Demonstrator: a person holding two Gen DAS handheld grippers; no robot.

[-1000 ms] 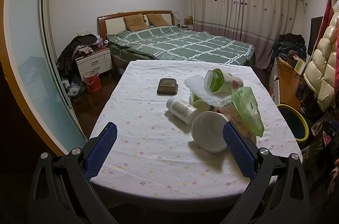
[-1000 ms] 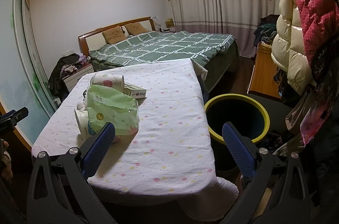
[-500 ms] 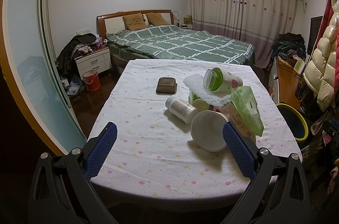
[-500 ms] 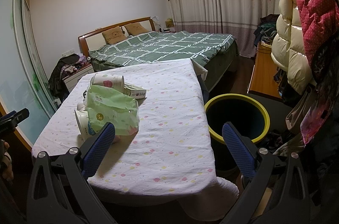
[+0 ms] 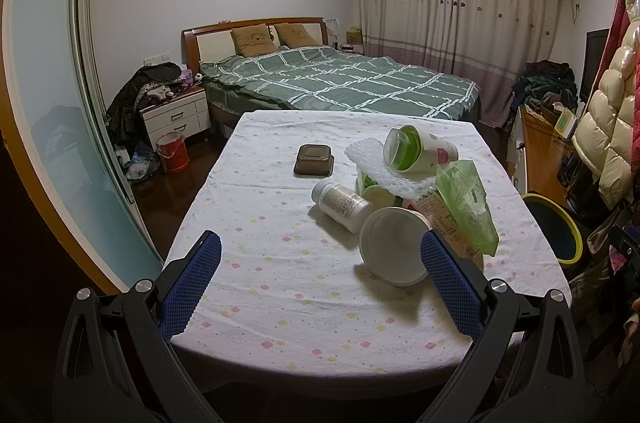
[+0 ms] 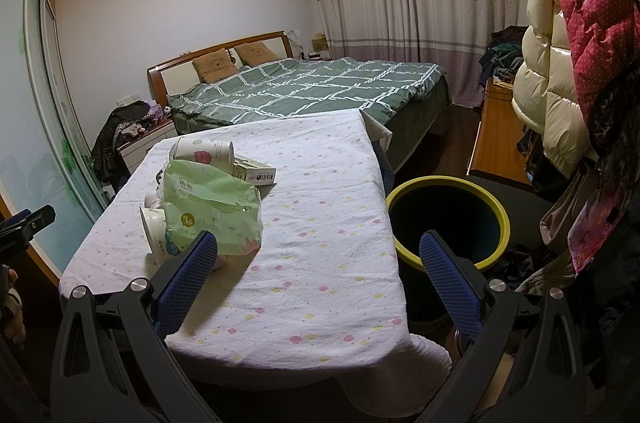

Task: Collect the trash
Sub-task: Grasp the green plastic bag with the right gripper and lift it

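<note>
Left gripper (image 5: pixel 320 265) at bottom of frame, blue pads (image 5: pixel 191 278) spread wide, holding nothing, hovering over near edge of table (image 5: pixel 256 215) w/ dotted cloth. Trash heap center-right: white tub (image 5: pixel 394 247) on its side nearest, just beside right pad; pill bottle (image 5: pixel 343 201) lying left of tub; green bag (image 5: pixel 468 205) leaning at right; white foam sheet (image 5: pixel 390 173) above, paper cup (image 5: pixel 418 151) tipped on top of it. Brown lidded box (image 5: pixel 315 161) apart, toward frame center. Yellow-rimmed bin (image 5: pixel 560 227) at right edge, on floor beside table. Bed (image 5: pixel 340 79) behind. Right gripper (image 6: pixel 318 265) at bottom of frame, also spread wide & empty, over table's near right corner. Green bag (image 6: pixel 212 205) at center-left just above left pad; tub (image 6: pixel 154 231) poking out left of it; cup (image 6: pixel 204 151) and small carton (image 6: pixel 256 173) farther back. Bin (image 6: pixel 448 219) center-right, open, just beside table edge (image 6: pixel 380 183), partly behind right pad.
</note>
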